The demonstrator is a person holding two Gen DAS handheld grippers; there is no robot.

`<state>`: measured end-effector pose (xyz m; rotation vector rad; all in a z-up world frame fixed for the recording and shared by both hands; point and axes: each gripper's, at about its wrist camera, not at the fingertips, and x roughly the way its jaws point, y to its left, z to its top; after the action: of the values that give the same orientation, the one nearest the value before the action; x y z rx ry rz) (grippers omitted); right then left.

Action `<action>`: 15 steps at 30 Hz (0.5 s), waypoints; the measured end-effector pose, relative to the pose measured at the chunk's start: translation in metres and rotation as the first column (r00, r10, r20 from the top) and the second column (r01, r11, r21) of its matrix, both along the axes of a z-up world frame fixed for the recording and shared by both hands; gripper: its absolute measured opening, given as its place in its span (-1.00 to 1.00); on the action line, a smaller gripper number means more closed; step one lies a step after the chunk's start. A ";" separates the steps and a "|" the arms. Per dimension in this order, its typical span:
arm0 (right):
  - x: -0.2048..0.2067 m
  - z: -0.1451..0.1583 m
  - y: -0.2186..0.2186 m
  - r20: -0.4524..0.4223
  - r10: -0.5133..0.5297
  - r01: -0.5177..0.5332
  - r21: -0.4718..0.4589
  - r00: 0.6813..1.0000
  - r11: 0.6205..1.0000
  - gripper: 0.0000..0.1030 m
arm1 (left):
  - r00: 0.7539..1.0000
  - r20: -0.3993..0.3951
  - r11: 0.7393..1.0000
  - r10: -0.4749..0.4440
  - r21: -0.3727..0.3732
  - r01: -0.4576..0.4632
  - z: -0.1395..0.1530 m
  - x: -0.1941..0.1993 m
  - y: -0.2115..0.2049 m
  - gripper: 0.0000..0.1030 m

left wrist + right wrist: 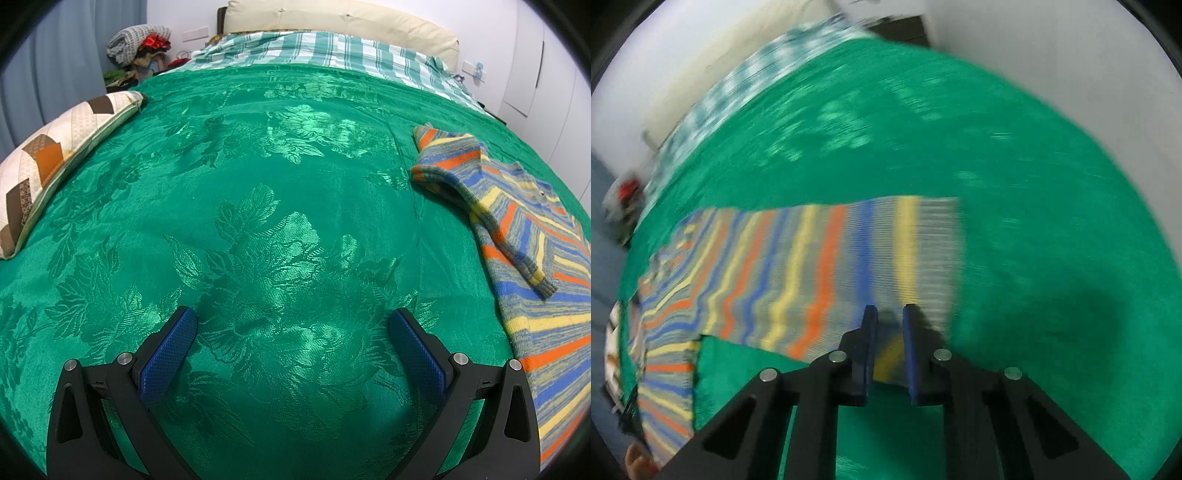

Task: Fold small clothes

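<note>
The striped knit sweater lies spread flat on the green bedspread, its stripes orange, blue, yellow and grey. My right gripper hovers at its near hem, jaws a narrow gap apart. Hem fabric shows in that gap, as blurred as the rest, and I see no pinch. In the left wrist view the same sweater lies at the right with one sleeve folded across its body. My left gripper stands wide open over the bare bedspread, to the left of the sweater and holding nothing.
A patchwork cushion lies at the bed's left edge. Checked bedding and a cream headboard are at the far end, with a pile of clothes beyond the corner. A bare hand shows at the lower left.
</note>
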<state>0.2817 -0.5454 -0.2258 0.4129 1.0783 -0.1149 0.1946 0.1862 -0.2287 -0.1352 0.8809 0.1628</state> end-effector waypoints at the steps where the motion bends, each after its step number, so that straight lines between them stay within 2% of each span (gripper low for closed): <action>1: -0.008 0.006 0.001 -0.002 -0.013 0.013 -0.041 1.000 0.999 -0.62 | 1.000 0.000 1.000 0.000 0.001 0.000 0.000 0.000 0.000 0.99; 3: -0.024 0.021 0.006 0.011 -0.018 0.019 -0.113 1.000 0.993 0.05 | 1.000 0.001 1.000 0.000 -0.001 0.000 0.000 0.000 0.000 0.99; 5: -0.046 0.040 0.017 0.073 0.006 0.003 -0.126 0.997 0.992 0.29 | 1.000 0.000 1.000 0.001 0.002 -0.001 0.000 0.000 0.000 0.99; 8: -0.081 0.050 0.028 0.091 0.058 -0.044 -0.154 0.994 0.987 0.38 | 1.000 0.001 1.000 0.002 0.007 -0.002 0.001 -0.001 -0.001 0.99; 12: -0.102 0.035 0.045 -0.004 0.116 -0.115 -0.188 0.993 0.975 0.40 | 1.000 -0.030 1.000 0.003 -0.021 -0.004 0.003 0.000 0.002 0.99; 14: -0.106 0.037 0.041 0.004 0.093 -0.090 -0.193 0.996 0.977 0.41 | 0.994 -0.103 0.999 -0.024 -0.029 0.022 0.007 0.004 0.003 0.99; 15: -0.106 0.038 0.037 0.012 0.077 -0.074 -0.185 0.997 0.980 0.41 | 0.985 -0.165 0.999 -0.045 -0.024 0.041 0.013 0.007 0.003 0.99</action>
<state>0.1757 -0.5083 -0.1874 0.2058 1.0529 -0.1418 0.2020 0.1894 -0.2157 -0.1231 1.0502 0.1256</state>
